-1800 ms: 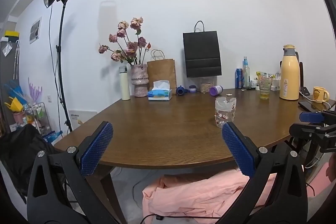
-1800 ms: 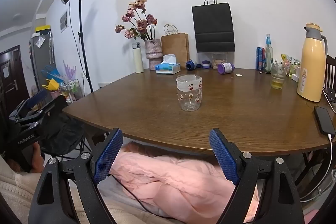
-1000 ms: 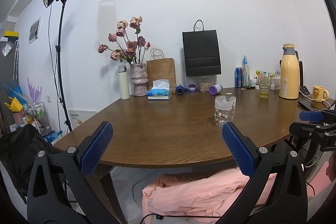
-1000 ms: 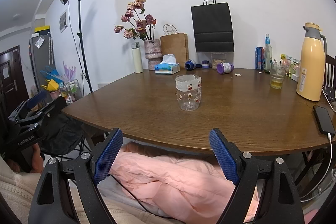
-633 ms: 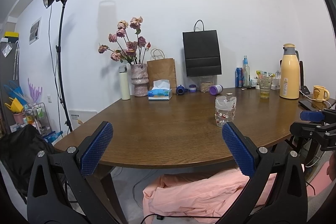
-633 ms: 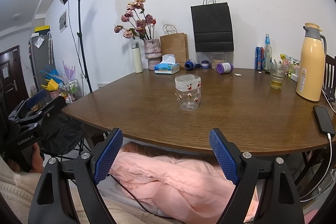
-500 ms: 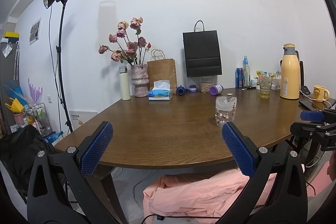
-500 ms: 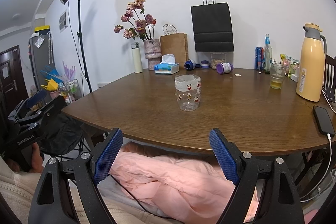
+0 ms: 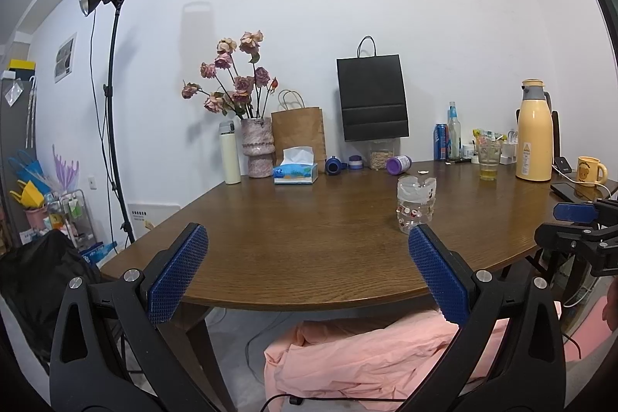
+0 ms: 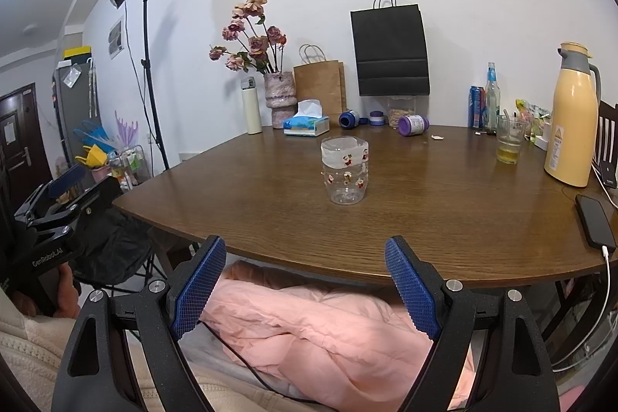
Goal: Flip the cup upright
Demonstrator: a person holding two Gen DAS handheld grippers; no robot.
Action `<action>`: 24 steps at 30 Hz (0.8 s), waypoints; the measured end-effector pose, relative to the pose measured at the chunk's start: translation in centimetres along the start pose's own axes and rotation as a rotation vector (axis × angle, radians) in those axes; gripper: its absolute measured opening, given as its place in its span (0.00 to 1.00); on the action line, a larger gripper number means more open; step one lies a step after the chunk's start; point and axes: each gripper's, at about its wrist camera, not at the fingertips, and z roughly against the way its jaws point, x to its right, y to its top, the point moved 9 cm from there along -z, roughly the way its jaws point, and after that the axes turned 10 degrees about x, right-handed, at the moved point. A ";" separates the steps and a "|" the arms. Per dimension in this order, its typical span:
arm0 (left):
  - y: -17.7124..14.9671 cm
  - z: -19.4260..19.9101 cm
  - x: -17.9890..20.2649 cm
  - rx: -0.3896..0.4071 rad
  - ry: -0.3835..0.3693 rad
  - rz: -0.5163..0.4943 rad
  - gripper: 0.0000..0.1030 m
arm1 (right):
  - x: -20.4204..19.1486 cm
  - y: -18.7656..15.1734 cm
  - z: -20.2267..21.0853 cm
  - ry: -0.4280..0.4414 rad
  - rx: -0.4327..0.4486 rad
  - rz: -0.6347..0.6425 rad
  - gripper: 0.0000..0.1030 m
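A clear plastic cup with small red cartoon prints and a white band stands on end on the brown wooden table. Its wider, banded end is on top. In the left wrist view the cup sits just above my right finger. My right gripper is open and level with the table's near edge, the cup straight ahead and well beyond its fingertips. My left gripper is open too, short of the table edge, with nothing between its fingers.
Along the far side stand a flower vase, a tissue box, paper bags, a purple jar, a drinking glass and a yellow thermos. A phone lies at the right edge. Pink cloth lies below.
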 end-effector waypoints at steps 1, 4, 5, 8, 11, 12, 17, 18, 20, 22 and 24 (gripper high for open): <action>0.0 0.0 0.0 0.000 0.001 0.000 1.00 | 0.0 0.1 0.0 0.000 0.001 -0.002 0.86; 0.0 0.0 0.0 0.000 0.000 0.001 1.00 | 0.0 0.1 0.0 0.000 0.000 -0.003 0.86; 0.0 0.0 0.0 -0.001 -0.001 0.001 1.00 | 0.0 0.1 0.0 0.000 0.000 -0.003 0.86; 0.0 -0.1 0.0 0.000 0.000 0.000 1.00 | -0.1 0.0 0.1 0.001 0.000 -0.001 0.86; -0.1 0.0 0.0 -0.001 -0.001 0.000 1.00 | -0.1 0.0 0.0 0.001 -0.002 -0.001 0.86; -0.1 -0.1 0.0 -0.001 -0.002 0.000 1.00 | -0.1 0.0 0.0 0.001 -0.001 -0.002 0.86; -0.2 -0.1 0.1 -0.003 -0.001 -0.002 1.00 | -0.2 -0.1 0.0 0.001 -0.002 -0.002 0.86; -0.3 -0.1 0.1 -0.004 -0.001 -0.002 1.00 | -0.2 -0.1 0.0 0.001 -0.001 -0.002 0.86; -0.3 -0.2 0.2 -0.005 -0.002 -0.002 1.00 | -0.2 -0.1 0.0 0.001 -0.001 -0.002 0.86; -0.3 -0.2 0.2 -0.005 -0.003 -0.003 1.00 | -0.2 -0.1 -0.1 0.002 -0.002 -0.004 0.86; -0.5 -0.3 0.3 -0.011 -0.003 -0.007 1.00 | -0.2 -0.3 -0.1 0.002 -0.005 -0.006 0.86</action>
